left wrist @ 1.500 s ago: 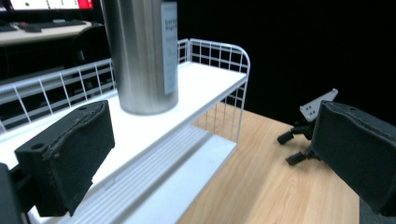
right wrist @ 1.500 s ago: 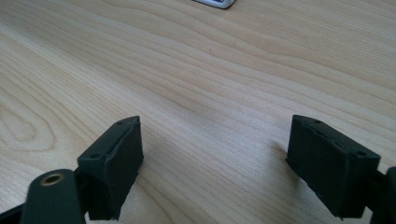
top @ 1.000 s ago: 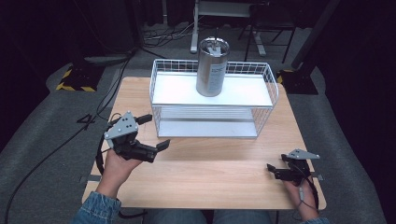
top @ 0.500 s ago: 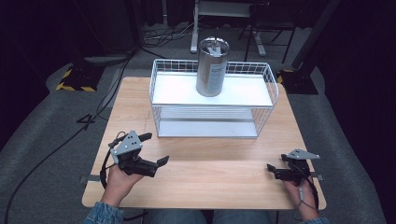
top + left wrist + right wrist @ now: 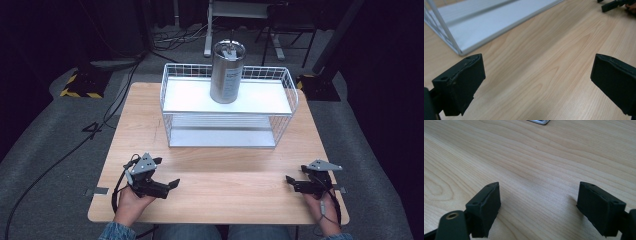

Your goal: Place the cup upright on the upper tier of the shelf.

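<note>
Steel canister (image 5: 227,72) stands upright on the top shelf of the wire rack (image 5: 170,102) toward the surface's far edge, seemingly placed, while left gripper (image 5: 167,186) and right gripper (image 5: 292,182) rest wide, empty, near the front corners.

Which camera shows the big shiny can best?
The high view: the can stands upright, whole, on the wire rack's top shelf. The left gripper view catches the rack's bottom corner, the right gripper view a small corner piece.
</note>
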